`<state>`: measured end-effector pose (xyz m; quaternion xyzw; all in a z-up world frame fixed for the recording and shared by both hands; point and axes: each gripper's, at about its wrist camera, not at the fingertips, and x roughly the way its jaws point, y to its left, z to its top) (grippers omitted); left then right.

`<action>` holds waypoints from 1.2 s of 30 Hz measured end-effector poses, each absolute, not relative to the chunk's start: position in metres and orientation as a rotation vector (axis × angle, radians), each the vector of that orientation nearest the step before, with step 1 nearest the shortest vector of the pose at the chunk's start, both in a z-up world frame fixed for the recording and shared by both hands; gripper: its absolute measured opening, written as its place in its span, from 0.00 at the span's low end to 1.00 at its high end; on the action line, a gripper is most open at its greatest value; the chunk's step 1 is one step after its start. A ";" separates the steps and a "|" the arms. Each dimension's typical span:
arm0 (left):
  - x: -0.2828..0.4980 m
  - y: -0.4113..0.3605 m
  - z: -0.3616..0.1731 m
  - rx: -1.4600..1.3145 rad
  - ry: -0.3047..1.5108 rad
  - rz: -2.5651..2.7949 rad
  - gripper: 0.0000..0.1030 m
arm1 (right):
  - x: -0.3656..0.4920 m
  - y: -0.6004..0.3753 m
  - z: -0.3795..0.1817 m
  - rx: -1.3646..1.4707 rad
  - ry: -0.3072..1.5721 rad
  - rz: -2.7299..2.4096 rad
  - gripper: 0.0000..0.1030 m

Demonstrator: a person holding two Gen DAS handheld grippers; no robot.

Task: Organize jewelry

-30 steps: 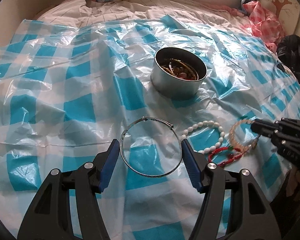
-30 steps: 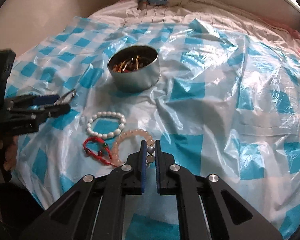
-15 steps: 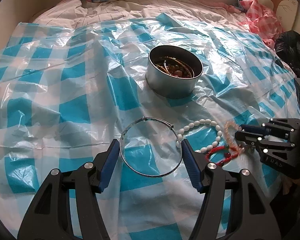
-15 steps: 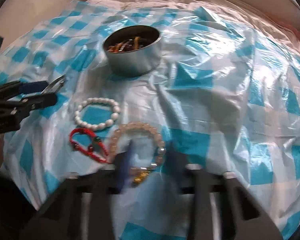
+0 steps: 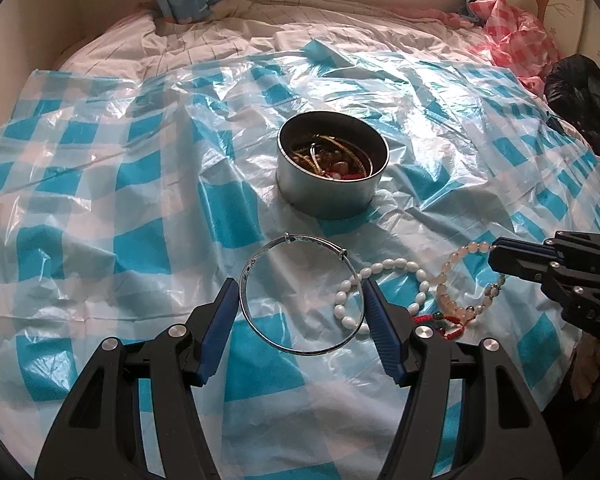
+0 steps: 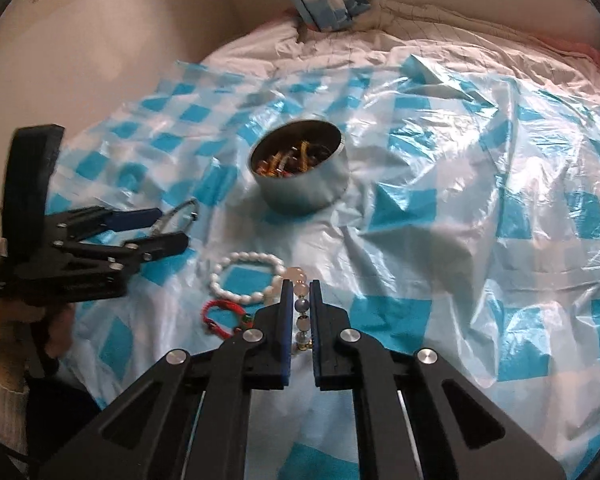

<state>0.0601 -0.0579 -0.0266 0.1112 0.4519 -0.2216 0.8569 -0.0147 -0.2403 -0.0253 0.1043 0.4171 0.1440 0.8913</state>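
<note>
Clamping a silver bangle (image 5: 302,294) in the left gripper (image 5: 298,312), pinching a pale bead bracelet (image 6: 302,304) in the right gripper (image 6: 301,300) — both being lifted, presumably, for the tin (image 5: 328,194).

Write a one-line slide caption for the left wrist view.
Left gripper clasps silver bangle before jewelry tin; right gripper pinches pink bead bracelet.

Four bracelets outside: one silver bangle (image 5: 300,296), one white (image 5: 352,296), one pink (image 5: 460,280), one red (image 5: 440,320); one tin (image 5: 332,184).
</note>
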 end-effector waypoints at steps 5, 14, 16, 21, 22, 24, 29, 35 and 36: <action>0.060 -0.064 -0.024 0.244 0.935 -0.471 0.58 | -0.017 -0.242 -0.021 0.248 0.835 0.341 0.08; 0.059 -0.073 -0.017 0.235 0.909 -0.482 0.58 | -0.020 -0.247 -0.015 0.311 0.790 0.401 0.08; 0.060 -0.076 -0.017 0.237 0.906 -0.486 0.58 | -0.019 -0.246 -0.015 0.306 0.796 0.404 0.08; 0.062 -0.080 -0.016 0.232 0.903 -0.492 0.58 | -0.009 -0.242 -0.031 0.252 0.877 0.316 0.33; 0.062 -0.080 -0.016 0.232 0.903 -0.490 0.58 | -0.008 -0.242 -0.033 0.252 0.886 0.308 0.60; 0.064 -0.079 -0.016 0.223 0.905 -0.484 0.58 | -0.008 -0.241 -0.033 0.244 0.880 0.316 0.65; 0.068 -0.075 -0.016 0.208 0.907 -0.478 0.58 | 0.008 -0.233 -0.054 0.202 0.985 0.286 0.65; 0.069 -0.075 -0.015 0.209 0.906 -0.482 0.58 | 0.016 -0.221 -0.069 0.129 1.048 0.282 0.14; 0.069 -0.076 -0.015 0.209 0.905 -0.482 0.58 | 0.015 -0.222 -0.068 0.138 1.046 0.294 0.09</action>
